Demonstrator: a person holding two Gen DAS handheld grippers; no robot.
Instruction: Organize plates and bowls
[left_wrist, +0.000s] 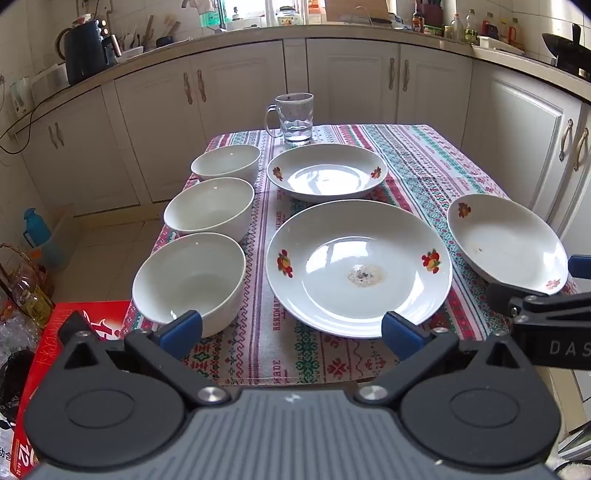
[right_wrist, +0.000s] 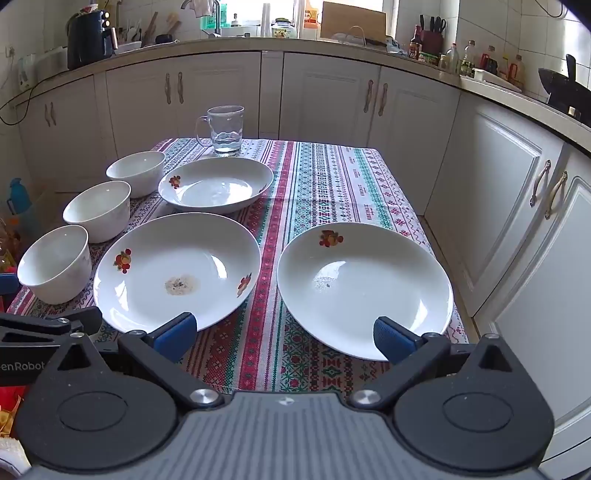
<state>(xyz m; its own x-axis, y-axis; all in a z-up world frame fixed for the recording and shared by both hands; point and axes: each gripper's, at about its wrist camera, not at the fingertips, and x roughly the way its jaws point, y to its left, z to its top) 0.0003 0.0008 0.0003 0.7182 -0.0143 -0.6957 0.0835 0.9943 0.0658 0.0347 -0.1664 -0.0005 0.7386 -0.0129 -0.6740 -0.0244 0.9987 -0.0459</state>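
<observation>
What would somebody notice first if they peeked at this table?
Probably the three white plates with fruit pictures: a big one with a crusty brown spot at the near middle, another at the near right, and a third farther back. Three plain white bowls line the left edge, and a glass mug stands at the far end of the striped tablecloth.
</observation>
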